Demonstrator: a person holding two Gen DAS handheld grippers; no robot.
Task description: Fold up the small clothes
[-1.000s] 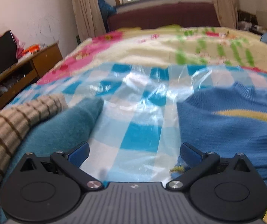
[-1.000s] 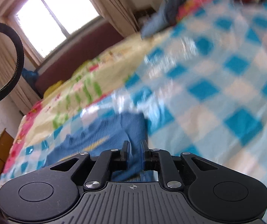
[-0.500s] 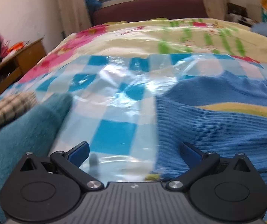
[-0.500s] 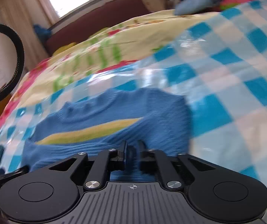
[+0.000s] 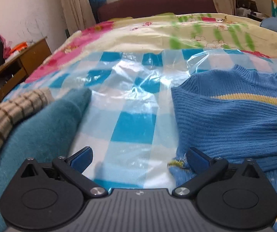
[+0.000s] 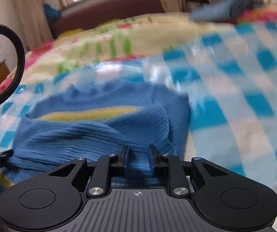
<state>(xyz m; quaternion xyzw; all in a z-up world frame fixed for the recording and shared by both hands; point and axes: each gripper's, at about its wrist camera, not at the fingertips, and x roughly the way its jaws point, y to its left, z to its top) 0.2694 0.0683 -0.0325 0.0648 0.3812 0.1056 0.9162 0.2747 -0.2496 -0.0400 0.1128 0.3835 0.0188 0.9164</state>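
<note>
A small blue knit sweater (image 5: 235, 123) with a yellow stripe lies on a blue-and-white checked plastic sheet (image 5: 134, 127) on the bed. My left gripper (image 5: 138, 157) is open and empty, low over the sheet, with its right finger at the sweater's left edge. In the right wrist view the sweater (image 6: 92, 133) fills the middle, one side folded over. My right gripper (image 6: 138, 158) stands partly open, with bunched sweater fabric between its fingers at the near edge.
A teal garment (image 5: 41, 135) and a beige striped one (image 5: 5, 114) lie at the left. A floral bedspread (image 5: 177, 32) covers the far bed, up to a dark red headboard (image 5: 157, 2). A wooden desk (image 5: 12, 65) stands left of the bed. A blue pillow (image 6: 219, 9) lies at the far right.
My right gripper has swung left from the checked sheet to the sweater and its jaws have opened somewhat over the fabric. My left gripper shifted right, then back, and stayed open.
</note>
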